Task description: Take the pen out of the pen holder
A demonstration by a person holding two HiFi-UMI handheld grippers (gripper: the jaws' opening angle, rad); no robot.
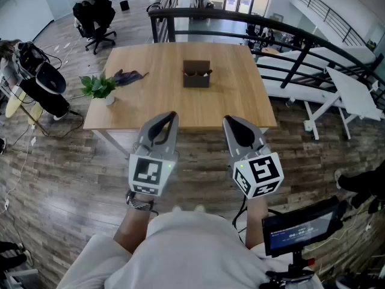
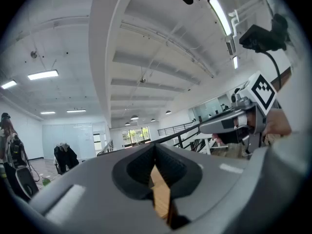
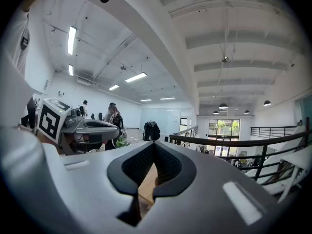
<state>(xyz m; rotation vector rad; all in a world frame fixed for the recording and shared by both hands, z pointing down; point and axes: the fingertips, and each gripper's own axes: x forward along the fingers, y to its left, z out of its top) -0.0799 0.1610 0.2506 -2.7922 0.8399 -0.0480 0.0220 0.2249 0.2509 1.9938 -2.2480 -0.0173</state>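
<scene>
A brown box-shaped pen holder (image 1: 197, 74) stands upright near the middle of the wooden table (image 1: 240, 101). Its top shows dark openings, and I cannot make out a pen in it. My left gripper (image 1: 170, 116) and right gripper (image 1: 230, 120) hang side by side over the floor, just short of the table's near edge and well away from the holder. Both point toward the table. In the left gripper view the jaws of the left gripper (image 2: 155, 147) meet at the tips with nothing between them. The right gripper (image 3: 154, 147) looks the same in its own view.
A small potted plant (image 1: 99, 87) and a dark blue object (image 1: 127, 77) sit on the table's left side. A black railing (image 1: 240, 20) runs behind the table. White folding furniture (image 1: 337, 89) stands at the right, bags (image 1: 42, 83) at the left, a small screen (image 1: 301, 230) near my right hip.
</scene>
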